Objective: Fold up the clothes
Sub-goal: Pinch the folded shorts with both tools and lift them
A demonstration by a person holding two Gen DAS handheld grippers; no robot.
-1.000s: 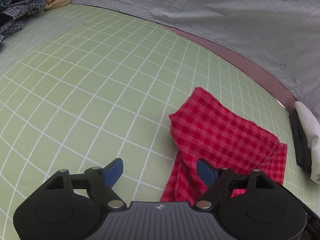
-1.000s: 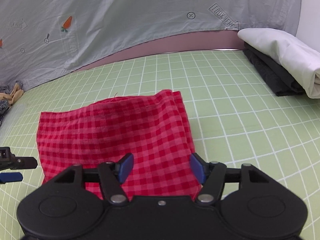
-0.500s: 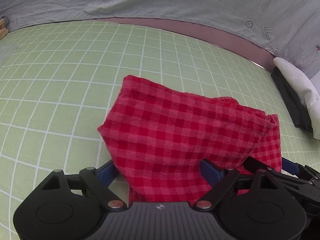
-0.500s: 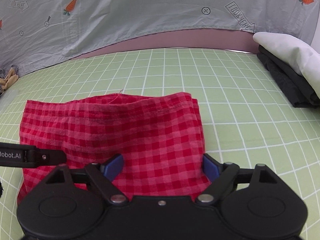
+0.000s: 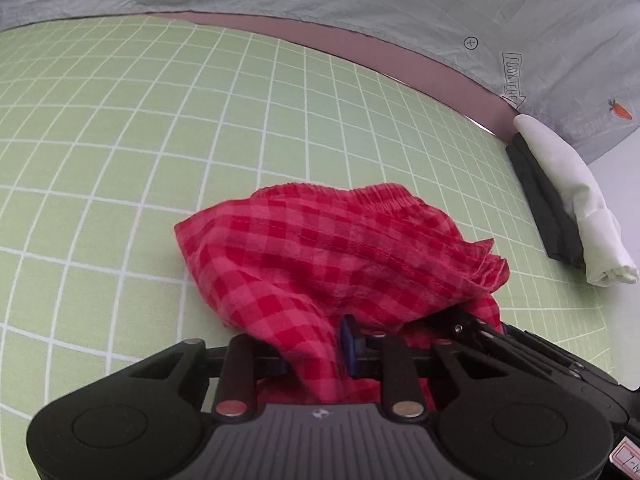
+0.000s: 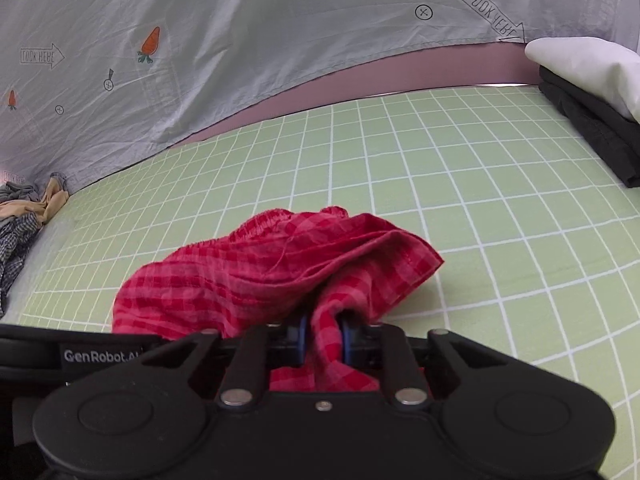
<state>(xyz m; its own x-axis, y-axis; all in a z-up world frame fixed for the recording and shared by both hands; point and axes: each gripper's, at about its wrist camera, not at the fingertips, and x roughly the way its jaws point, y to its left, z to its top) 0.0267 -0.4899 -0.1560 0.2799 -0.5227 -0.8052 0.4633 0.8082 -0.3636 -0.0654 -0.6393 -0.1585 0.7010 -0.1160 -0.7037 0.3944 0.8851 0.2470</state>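
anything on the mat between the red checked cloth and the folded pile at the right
Nothing visible. Bare green grid mat lies between the red checked cloth, pinched in both grippers, and the white-on-black folded pile at the far right.

Looks like a staged data-collection setup rather than a lived-in home; green gridded mat [image 6: 460, 184] as work surface; grey sheet with carrot print [image 6: 248, 32] hung as backdrop at twelve o'clock; folded white and black clothes [image 6: 588, 92] stacked at two o'clock; unsorted laundry heap [image 6: 24, 216] at nine o'clock.
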